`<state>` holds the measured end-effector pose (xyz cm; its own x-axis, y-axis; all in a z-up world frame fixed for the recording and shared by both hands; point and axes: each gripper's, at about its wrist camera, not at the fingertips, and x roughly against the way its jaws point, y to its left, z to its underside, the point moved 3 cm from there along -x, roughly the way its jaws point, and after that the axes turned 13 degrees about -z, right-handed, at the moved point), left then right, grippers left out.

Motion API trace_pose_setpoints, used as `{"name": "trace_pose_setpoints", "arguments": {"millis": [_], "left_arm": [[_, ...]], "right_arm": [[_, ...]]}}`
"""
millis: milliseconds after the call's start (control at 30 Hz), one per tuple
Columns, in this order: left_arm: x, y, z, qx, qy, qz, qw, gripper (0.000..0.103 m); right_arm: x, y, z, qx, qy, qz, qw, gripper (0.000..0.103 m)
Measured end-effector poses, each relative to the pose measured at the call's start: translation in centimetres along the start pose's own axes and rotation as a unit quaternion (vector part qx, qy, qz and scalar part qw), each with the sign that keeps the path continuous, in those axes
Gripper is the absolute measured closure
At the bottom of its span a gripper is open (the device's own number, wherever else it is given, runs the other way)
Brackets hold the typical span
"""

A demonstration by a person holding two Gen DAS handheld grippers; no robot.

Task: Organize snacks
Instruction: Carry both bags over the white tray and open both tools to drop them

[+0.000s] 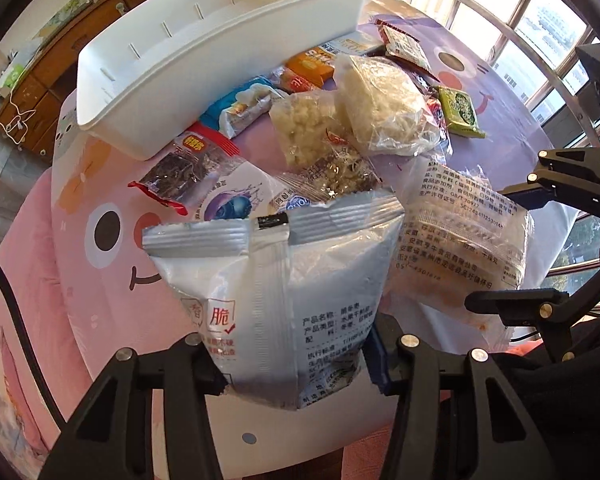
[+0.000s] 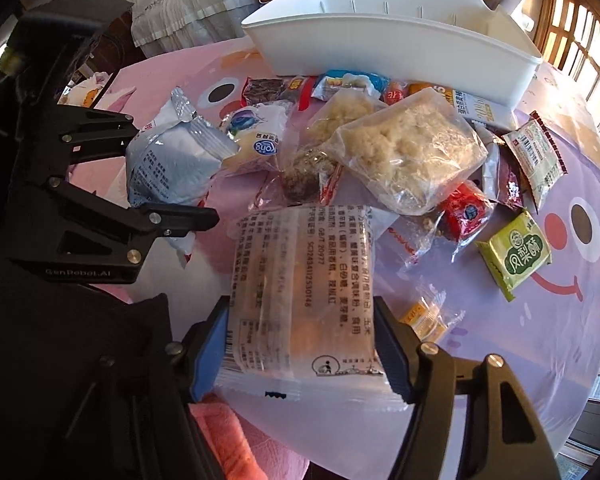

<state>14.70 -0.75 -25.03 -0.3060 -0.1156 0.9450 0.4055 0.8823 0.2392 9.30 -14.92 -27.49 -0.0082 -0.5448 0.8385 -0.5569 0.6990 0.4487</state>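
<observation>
we see the left hand-held gripper pinching a silver pouch by its lower end, the pads pressed on both edges and the sealed top standing up toward the pile. just to its right, our right hand-held gripper clamps a clear printed pack across its width, blue pad on one side, black pad on the other, with the pack's far end reaching toward the snacks. in the right wrist view the left hand-held gripper shows at the left edge with the silver pouch between its fingers.

the rest of the snacks lie heaped on the table, on a pink and purple cartoon cloth: two clear bags of pale puffed pieces, a green packet lying apart to the right, a red packet, a blue packet and an orange one near the bin. the white bin stands at the far side of the pile, touching the nearest packets.
</observation>
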Motion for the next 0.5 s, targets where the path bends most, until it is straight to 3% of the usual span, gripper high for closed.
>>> {"name": "trace_pose_setpoints", "arguments": {"millis": [200,500], "left_arm": [[2.8,1.6,-1.0,0.024,-0.002,0.005,0.9997,0.053],[6.8,4.3,-3.7,0.068,-0.022,0.021,0.9972,0.053]], "right_arm": [[2.3,0.6,-1.3,0.022,-0.002,-0.030,0.999,0.037],[6.6,1.7,-4.7,0.057,-0.054,-0.055,0.995,0.038]]}}
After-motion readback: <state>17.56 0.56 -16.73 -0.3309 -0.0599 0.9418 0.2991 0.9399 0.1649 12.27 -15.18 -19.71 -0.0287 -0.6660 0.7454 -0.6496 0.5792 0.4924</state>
